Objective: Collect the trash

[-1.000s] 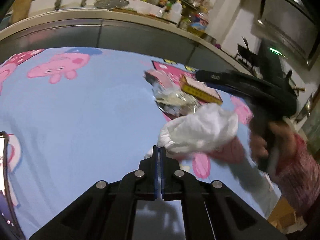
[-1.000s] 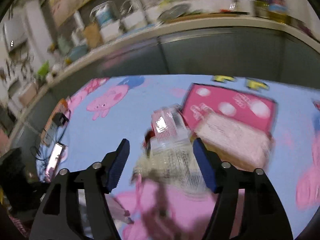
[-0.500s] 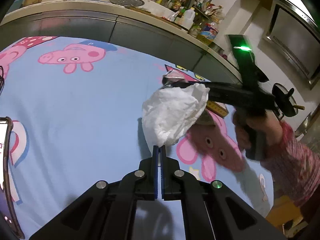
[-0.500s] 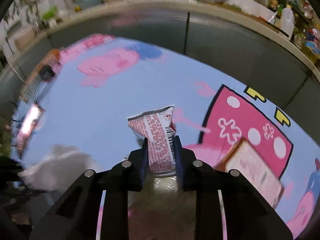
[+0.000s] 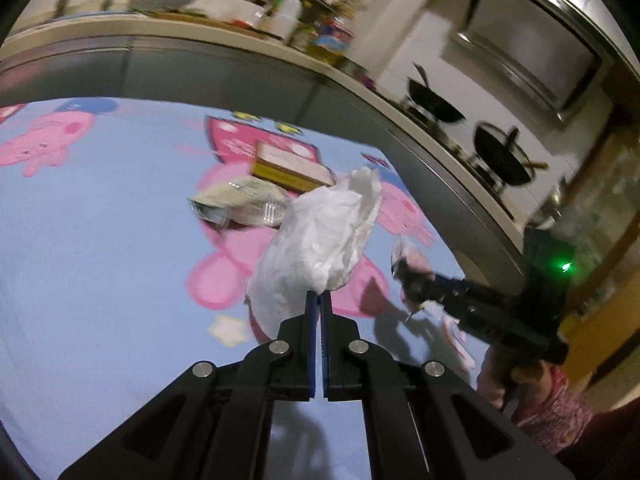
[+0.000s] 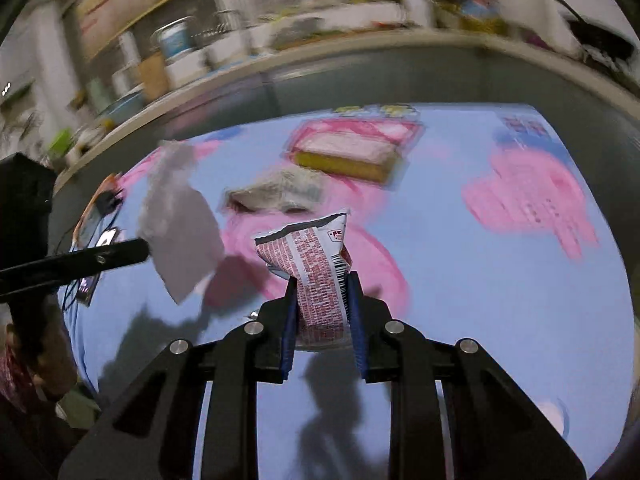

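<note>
My left tongs: clenched on white plastic bag, lifted above the surface. My right tongs: grasping red-printed wrapper, raised. Far on surface: silver packet, yellow box.

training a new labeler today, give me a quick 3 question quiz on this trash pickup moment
1. True or false: the left gripper is shut on the white plastic bag.
2. What does the right gripper hold? A) the yellow box B) the red-printed snack wrapper C) nothing
3. Fill in: besides the yellow box, one more piece of trash lies on the blue cartoon cloth: a silvery ____.

Key:
1. True.
2. B, the red-printed snack wrapper.
3. Packet: the silvery packet lies just in front of the box.
</note>
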{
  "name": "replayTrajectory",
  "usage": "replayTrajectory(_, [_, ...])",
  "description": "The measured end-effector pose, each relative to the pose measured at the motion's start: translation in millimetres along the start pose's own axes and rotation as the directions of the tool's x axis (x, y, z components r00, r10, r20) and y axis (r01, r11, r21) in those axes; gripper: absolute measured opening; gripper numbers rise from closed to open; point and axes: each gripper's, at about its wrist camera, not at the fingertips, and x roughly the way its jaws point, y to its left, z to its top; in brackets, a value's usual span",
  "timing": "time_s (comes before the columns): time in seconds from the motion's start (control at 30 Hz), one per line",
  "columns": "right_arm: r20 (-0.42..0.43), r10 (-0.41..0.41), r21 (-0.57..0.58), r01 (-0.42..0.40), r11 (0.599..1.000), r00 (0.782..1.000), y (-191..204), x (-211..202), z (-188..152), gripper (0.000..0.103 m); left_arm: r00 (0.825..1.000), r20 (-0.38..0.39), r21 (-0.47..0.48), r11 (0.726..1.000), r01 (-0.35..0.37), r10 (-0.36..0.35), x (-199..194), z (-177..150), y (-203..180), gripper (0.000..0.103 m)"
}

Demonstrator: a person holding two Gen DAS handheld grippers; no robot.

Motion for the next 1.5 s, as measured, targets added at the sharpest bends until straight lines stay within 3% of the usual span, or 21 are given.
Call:
replayTrajectory(0.2, [-0.037,-0.088,0.102,0.091,0.991,0.995,-39.6,-4.9,-31.7,0.027,0.985,-0.157,-0.02,0.998,0.065,-0.068,42.9,-13.9,-24.2,0.002])
replayTrajectory(0.4, [-0.039,-0.097,0.087,0.1,0.991,0.995,-44.2,3.0,-43.8,0.042,0.974,-0.226,-0.059,0.998,-0.003,-0.01,72.8,-19.0,-14.6,0.002])
replayTrajectory(0.5, [-0.024,-0.091,0.09,0.093,0.992,0.996,-43.5,3.5,-45.5,0.056,0.971,-0.237,-0.056,0.998,-0.042,0.027,79.1,-18.7,-12.0,0.003])
replayTrajectory(0.57, [-0.015,-0.085,0.098,0.086,0.991,0.996,-45.9,1.9,-45.8,0.058,0.969,-0.242,-0.061,0.996,-0.068,0.051,82.3,-17.0,-9.1,0.019])
replayTrajectory(0.63, [-0.004,-0.082,0.102,0.082,0.991,0.997,-47.5,-0.8,-46.1,0.063,0.969,-0.238,-0.065,0.995,-0.08,0.062,82.9,-16.5,-7.8,0.026])
replayTrajectory(0.7, [0.011,-0.072,0.105,0.07,0.992,0.997,-48.2,-4.9,-45.7,0.065,0.97,-0.235,-0.059,0.995,-0.082,0.066,82.7,-16.1,-8.2,0.026])
replayTrajectory(0.8, [0.035,-0.061,0.098,0.057,0.994,0.998,-47.5,-11.1,-43.9,0.066,0.972,-0.224,-0.052,0.995,-0.088,0.074,80.6,-16.1,-8.0,0.039])
replayTrajectory(1.17, [0.083,-0.038,0.085,0.031,0.996,0.996,-46.1,-26.7,-41.6,0.069,0.982,-0.163,-0.048,0.994,-0.102,0.093,59.6,-6.6,-4.1,0.062])
replayTrajectory(1.33, [0.088,-0.039,0.12,0.028,0.992,0.995,-55.6,-30.7,-44.0,0.069,0.985,-0.128,-0.053,0.991,-0.12,0.113,48.0,0.1,0.3,0.065])
replayTrajectory(1.5, [0.093,-0.046,0.145,0.033,0.989,0.995,-64.0,-33.8,-44.6,0.069,0.982,-0.092,0.024,0.986,-0.162,0.164,40.3,7.0,-4.9,0.069])
